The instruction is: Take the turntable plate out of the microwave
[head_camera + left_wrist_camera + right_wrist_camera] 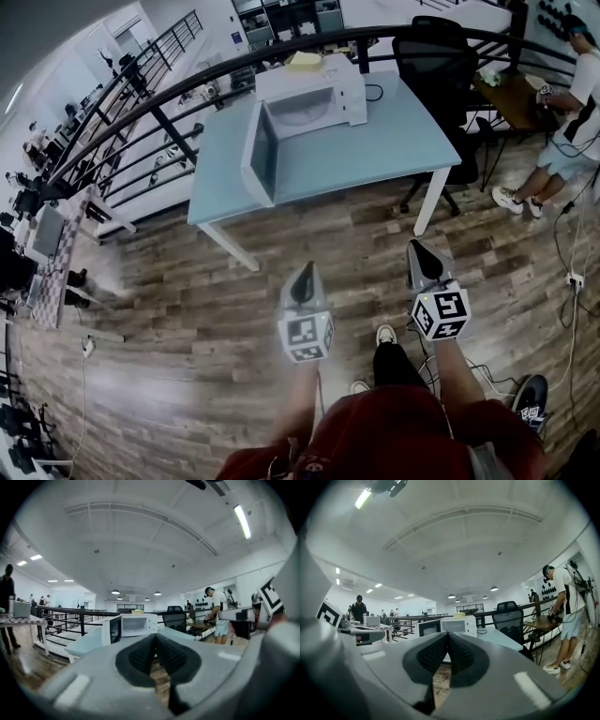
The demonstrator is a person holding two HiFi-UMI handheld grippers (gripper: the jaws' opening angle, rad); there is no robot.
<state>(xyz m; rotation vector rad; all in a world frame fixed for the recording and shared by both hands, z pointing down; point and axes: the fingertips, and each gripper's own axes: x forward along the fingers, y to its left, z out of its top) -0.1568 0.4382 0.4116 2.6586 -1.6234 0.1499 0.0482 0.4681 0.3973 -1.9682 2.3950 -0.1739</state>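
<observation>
Only left gripper view shows left claw [155,638] pads [140,657]

- Looks like smooth, faintly shiny white casing on the microwave [314,94].
- Shows a smooth, matt, pale blue top on the table [375,150], with white-coated legs.
- Reads as wood-grain planking on the floor [187,309], grey-brown with a low sheen.
- Looks like matt grey plastic on the shells of the left gripper [307,272] and right gripper [417,251].
- Shows black, finely ribbed, rubbery, matt pads [140,656] inside the jaws.
- Looks like smooth, dark painted metal on the railing [169,103].
- Shows black mesh-like cloth on the office chair [436,66] back.
- Looks like soft red cloth on the person's top [375,441].
</observation>
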